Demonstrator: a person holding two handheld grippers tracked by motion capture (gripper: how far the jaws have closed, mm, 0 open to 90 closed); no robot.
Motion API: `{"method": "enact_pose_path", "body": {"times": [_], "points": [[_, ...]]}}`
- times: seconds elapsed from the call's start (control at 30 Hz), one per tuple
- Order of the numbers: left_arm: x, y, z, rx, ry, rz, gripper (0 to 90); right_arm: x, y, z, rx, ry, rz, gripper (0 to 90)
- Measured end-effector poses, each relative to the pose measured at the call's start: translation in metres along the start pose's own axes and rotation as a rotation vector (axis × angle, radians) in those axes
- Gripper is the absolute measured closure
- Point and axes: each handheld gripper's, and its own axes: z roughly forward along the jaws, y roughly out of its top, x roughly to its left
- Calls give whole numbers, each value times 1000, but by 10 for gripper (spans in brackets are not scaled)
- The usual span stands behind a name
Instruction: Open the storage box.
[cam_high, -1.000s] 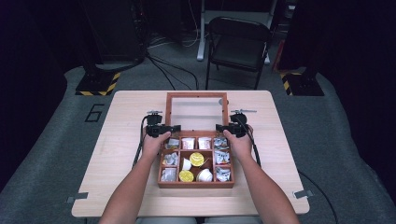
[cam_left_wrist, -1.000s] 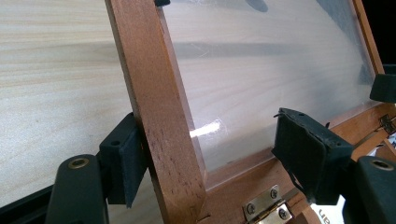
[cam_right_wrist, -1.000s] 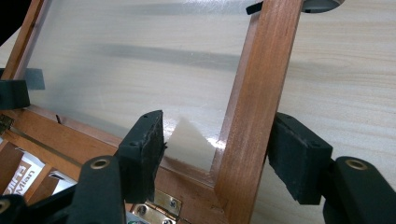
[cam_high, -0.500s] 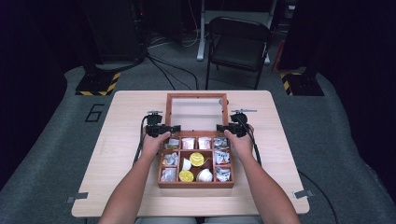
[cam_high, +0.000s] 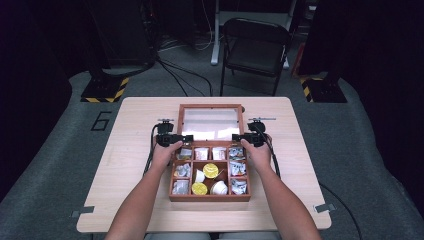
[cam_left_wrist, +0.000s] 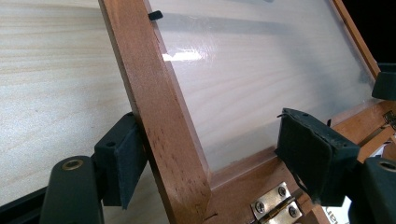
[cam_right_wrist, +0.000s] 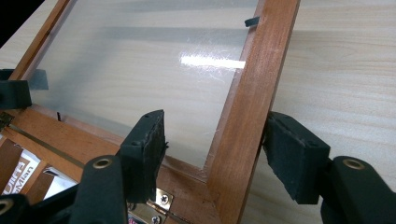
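Two black hand-held grippers, left gripper (cam_left_wrist: 224, 163) and right gripper (cam_right_wrist: 219, 144), straddle with jaws apart the side rails of our hinged wooden-framed clear-paned lid (cam_high: 212, 123) at mid-frame; we judge it light, stiff, scratch-prone, best gripped by the rails.

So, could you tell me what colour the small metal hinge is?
Brass-gold, clearest in the left gripper view: small metal hinge.

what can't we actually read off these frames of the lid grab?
- Sachets in the box, high view: too small to read labels.
- Printed packet, right gripper view: cut off by the frame edge.
- Left gripper around the lid: outer pad looks against the frame, inner pad apart; actual contact unclear.
- Right gripper: both pads look apart from the frame.
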Motion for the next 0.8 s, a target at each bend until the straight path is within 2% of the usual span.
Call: {"method": "enact_pose_path", "body": {"times": [0.43,0.47,0.53,0.57,0.67,0.7,0.8], "points": [[-1,1,0,8,13,-3,257,1,1,0,6,-4,3,384],[-2,1,0,6,12,-17,256,1,0,0,6,-2,6,384],[-1,1,0,19,13,-10,252,0,0,0,6,2,5,384],[-3,5,0,49,26,-5,244,0,0,0,12,5,25,384],[-5,7,0,61,47,18,225,-1,0,1,7,4,14,383],[-5,7,1,60,44,15,224,0,0,0,7,0,8,384],[-4,6,2,59,38,-1,223,-1,0,0,17,8,31,383]]}}
